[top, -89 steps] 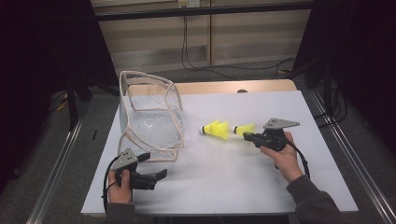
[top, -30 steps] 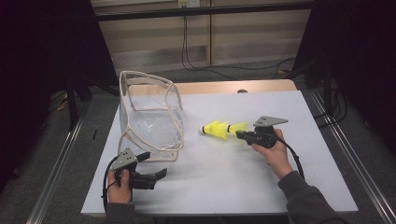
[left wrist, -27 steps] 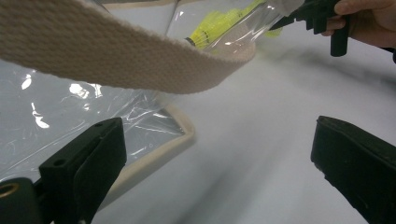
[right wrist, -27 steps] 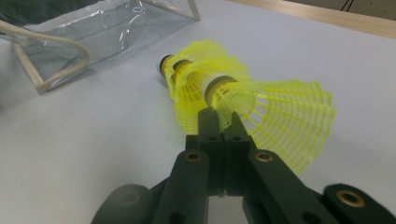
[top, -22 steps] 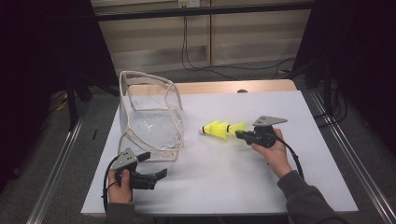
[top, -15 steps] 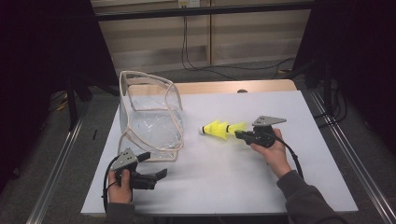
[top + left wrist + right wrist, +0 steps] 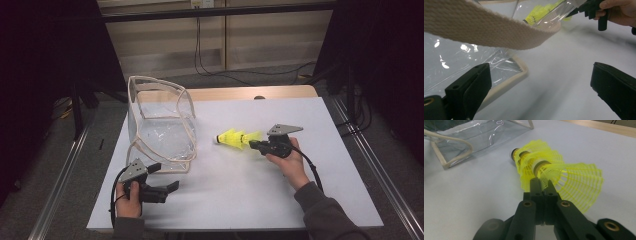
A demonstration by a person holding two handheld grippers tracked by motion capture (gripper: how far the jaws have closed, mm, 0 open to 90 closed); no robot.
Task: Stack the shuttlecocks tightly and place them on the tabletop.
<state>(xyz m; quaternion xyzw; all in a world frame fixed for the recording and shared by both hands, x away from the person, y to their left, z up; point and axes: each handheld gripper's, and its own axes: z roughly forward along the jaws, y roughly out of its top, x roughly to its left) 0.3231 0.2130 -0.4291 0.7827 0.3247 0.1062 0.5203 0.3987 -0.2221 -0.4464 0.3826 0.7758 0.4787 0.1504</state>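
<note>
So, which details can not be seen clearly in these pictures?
- High view: how many shuttlecocks are nested; too small.
- Right gripper view: the skirt mesh under the right claw, hidden by its jaws.
- Left gripper view: most of the shuttlecocks, hidden by the clear bag's strap.
- Left gripper view: near table, blurred.

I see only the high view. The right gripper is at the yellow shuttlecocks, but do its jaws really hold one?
Observer: Yes. In the right gripper view, the right gripper has its jaws shut on the net skirt of the nearer shuttlecock.
Operator: Is the other shuttlecock apart from it?
Observer: No. The nearer one's head seems pushed into the skirt of the farther shuttlecock.
Operator: And the other hand?
Observer: The left gripper has its jaws open with nothing between them. The woven strap of the clear bag crosses above.
</note>
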